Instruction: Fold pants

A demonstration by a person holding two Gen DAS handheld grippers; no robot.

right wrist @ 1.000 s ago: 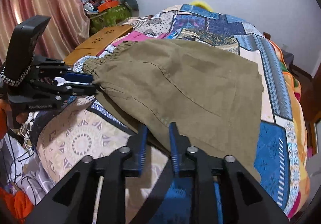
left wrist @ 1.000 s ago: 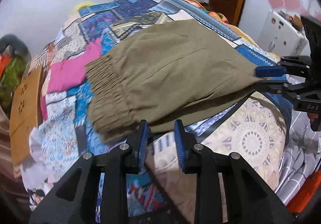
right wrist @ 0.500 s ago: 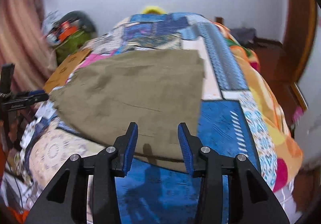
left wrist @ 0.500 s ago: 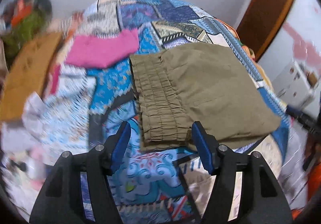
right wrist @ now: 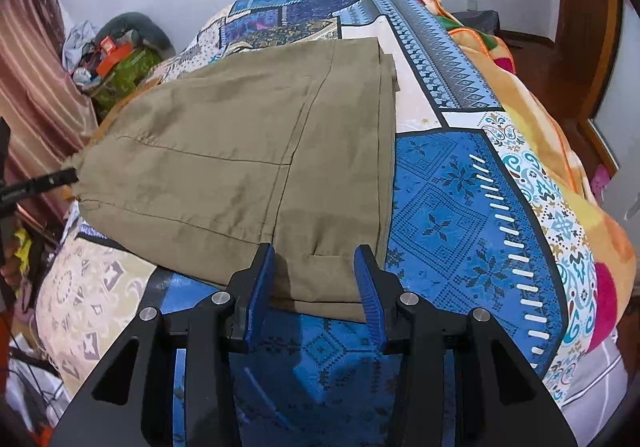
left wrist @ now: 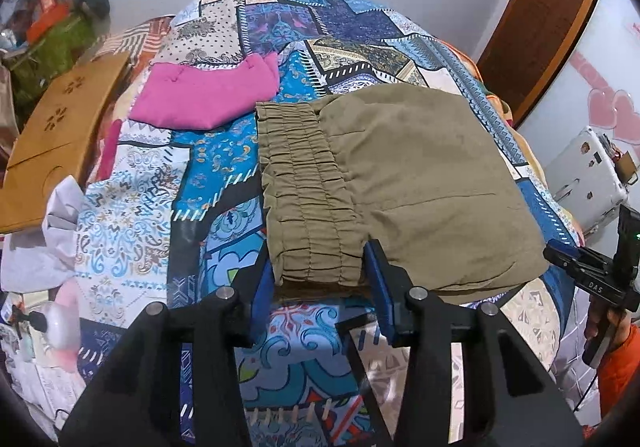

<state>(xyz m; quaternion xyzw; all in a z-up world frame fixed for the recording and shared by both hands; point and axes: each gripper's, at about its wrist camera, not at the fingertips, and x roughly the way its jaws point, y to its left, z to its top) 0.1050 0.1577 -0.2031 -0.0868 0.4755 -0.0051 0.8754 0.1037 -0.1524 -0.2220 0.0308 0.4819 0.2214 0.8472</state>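
Folded olive pants [left wrist: 400,183] lie on the patchwork bedspread [left wrist: 224,175]. Their gathered elastic waistband [left wrist: 304,187] faces the left wrist camera. My left gripper [left wrist: 318,279] straddles the near corner of that waistband; its jaws are closing, with the cloth between the blue pads and not pinched. In the right wrist view the hem end of the pants [right wrist: 248,151] is nearest. My right gripper [right wrist: 316,279] stands open astride the near hem corner [right wrist: 328,275]. The right gripper [left wrist: 560,253] also shows beside the pants' far edge.
A folded pink garment [left wrist: 204,95] lies beyond the waistband. A wooden lap tray [left wrist: 60,127] leans at the bed's left side, with cluttered bags [left wrist: 52,31] behind. A white appliance [left wrist: 588,175] and a wooden door frame [left wrist: 536,23] stand to the right.
Both grippers let go of the pants' long edge, rolled and moved apart to its ends. The left now sits at the waistband, the right at the hem. The pants lie flat.
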